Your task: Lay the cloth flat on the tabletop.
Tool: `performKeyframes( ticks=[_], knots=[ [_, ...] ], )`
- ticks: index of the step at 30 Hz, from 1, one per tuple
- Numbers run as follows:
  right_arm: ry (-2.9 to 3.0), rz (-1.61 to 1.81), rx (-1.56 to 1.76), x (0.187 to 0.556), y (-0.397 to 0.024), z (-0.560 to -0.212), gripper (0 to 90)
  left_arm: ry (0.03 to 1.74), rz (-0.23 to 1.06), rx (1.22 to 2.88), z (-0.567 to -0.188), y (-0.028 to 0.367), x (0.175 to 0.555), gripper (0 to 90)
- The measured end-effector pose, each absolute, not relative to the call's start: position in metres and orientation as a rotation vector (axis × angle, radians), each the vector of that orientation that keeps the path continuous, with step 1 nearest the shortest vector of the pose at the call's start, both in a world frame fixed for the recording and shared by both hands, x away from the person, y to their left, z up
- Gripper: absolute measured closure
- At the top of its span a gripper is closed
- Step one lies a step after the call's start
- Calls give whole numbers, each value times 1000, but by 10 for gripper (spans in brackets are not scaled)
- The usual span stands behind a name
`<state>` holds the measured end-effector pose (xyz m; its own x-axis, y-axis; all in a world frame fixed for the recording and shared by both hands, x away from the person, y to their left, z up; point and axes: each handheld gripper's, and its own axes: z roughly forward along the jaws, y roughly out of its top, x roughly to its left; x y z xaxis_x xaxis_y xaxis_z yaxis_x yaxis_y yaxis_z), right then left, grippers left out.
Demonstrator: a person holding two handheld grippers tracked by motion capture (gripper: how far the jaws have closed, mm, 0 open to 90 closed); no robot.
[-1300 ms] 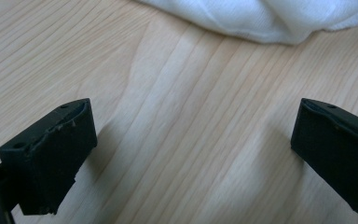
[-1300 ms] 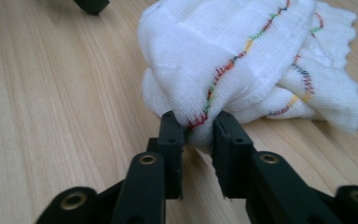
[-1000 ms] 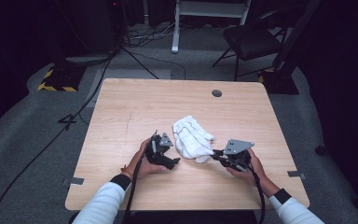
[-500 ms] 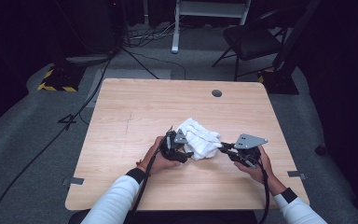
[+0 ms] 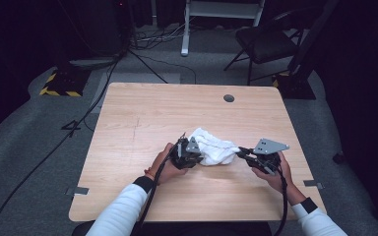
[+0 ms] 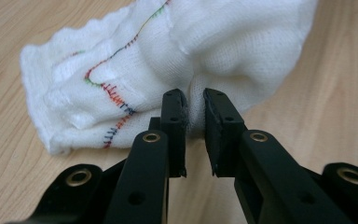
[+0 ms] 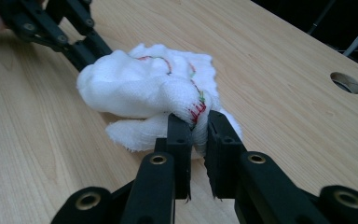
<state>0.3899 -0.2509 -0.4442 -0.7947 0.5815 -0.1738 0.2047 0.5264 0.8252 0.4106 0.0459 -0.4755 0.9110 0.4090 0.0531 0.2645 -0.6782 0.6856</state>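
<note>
A white cloth (image 5: 213,146) with a line of coloured stitching lies bunched on the near middle of the wooden bench (image 5: 142,113), and both grippers now have hold of it. The left gripper (image 5: 193,151) has just been closing: a second ago it stood off the cloth's left side with its fingers apart, and since then it has come in to the right and pinched a fold. In the left gripper view that fold (image 6: 195,107) sits squeezed between the two black fingers (image 6: 174,114), with only a narrow strip of fabric showing between them. The right gripper (image 5: 241,152) is clamped on the cloth's right end, as it was a second ago (its grip has not changed); in the right gripper view its fingers (image 7: 179,135) clench a hemmed corner where red stitches (image 7: 196,111) show.

This means the cloth is now held at two opposite ends, one in each gripper, while most of it rests crumpled on the bench between them. The work in hand looks like spreading or folding the cloth, and the second grasp is probably what that needed. The likely next move is to lift and draw the two ends apart, so the bundle opens out; a thin pinch on loose weave could slip, so a steady pull would seem wise.
</note>
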Motion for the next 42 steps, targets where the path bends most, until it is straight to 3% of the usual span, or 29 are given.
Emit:
performKeyframes(
  ticks=[8,13,16,20,22,28,38,42],
  knots=[
    [2476,1140,568,386,-255,-451,804,449,257,2430,-479,55,376,786],
    [2659,1141,474,379,-256,-459,687,444,234,2442,-482,62,355,756],
    [2726,1139,430,370,-255,-463,629,441,221,2441,-481,67,345,679],
    [2753,1140,394,358,-255,-462,562,493,196,2420,-476,76,341,514],
    [2754,1144,393,357,-257,-461,555,508,196,2408,-475,80,342,458],
    [2687,1257,455,355,-273,-450,525,598,255,2290,-461,98,366,407],
    [2649,1192,653,372,-262,-466,554,659,299,2315,-474,84,416,379],
    [2709,1157,576,366,-248,-473,548,687,231,2333,-481,81,427,379]
  ],
)
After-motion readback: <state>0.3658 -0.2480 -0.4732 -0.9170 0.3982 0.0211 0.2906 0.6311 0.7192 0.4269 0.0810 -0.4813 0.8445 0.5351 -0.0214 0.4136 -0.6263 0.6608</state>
